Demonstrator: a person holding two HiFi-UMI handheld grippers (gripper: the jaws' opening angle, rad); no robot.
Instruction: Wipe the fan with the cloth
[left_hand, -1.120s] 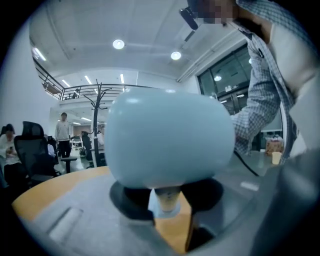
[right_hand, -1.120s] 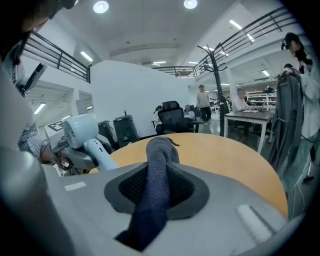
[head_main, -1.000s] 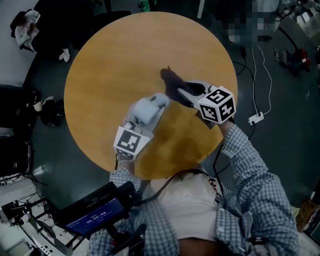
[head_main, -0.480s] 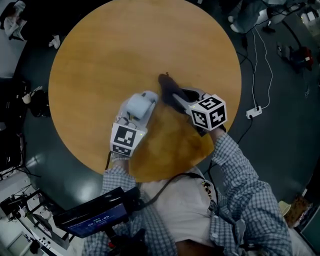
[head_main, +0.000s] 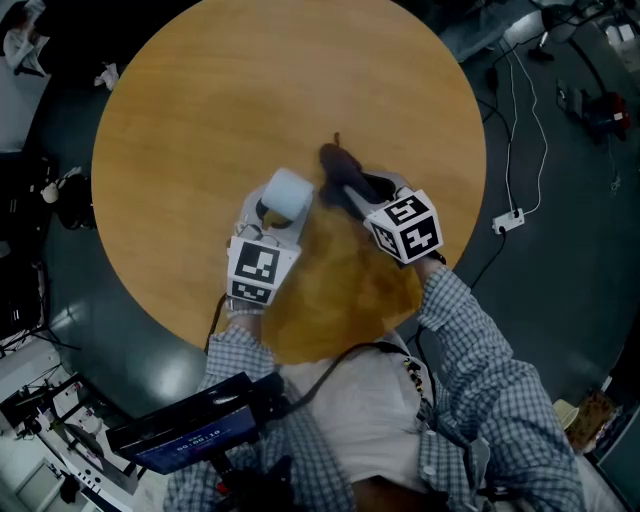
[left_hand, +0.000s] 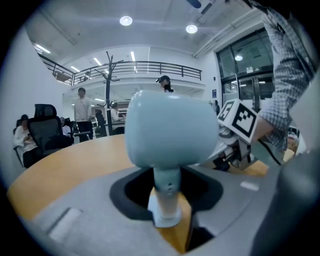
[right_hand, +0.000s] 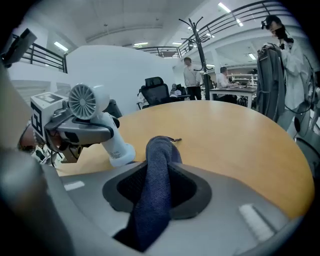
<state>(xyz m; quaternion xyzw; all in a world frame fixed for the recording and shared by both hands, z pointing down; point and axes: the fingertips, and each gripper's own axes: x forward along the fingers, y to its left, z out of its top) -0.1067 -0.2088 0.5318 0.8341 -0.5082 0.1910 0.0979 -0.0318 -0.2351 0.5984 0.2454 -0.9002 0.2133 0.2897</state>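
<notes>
The fan (head_main: 288, 192) stands near the middle of the round wooden counter (head_main: 250, 90), a little toward the person's edge. Its foot appears to rest on the wood, and its slim stem is clamped in the left claw (head_main: 272, 215). It looks like light, hard, smooth plastic with a big head on a narrow neck, so it is probably top-heavy and quick to tip or twist. The low hold on the stem, just above the flared foot, seems the right place, since it leaves the head free for wiping. The cloth (head_main: 340, 170) is dark blue, knitted-looking and limp, and lies just beside the fan on the side away from the left claw. One end runs through the right claw (head_main: 352, 192), whose jaws have just been opening a little. The cloth fills the gap between them and looks gripped, with its free end humped forward onto the counter. Being soft, it should mould itself round the head. The right gripper view alone shows the fan's round grille with its fine radial vanes, where fabric could snag. The left gripper view shows only the smooth back of the head and small marks on the stem. The head view gives the layout on the counter but hides the grille.
</notes>
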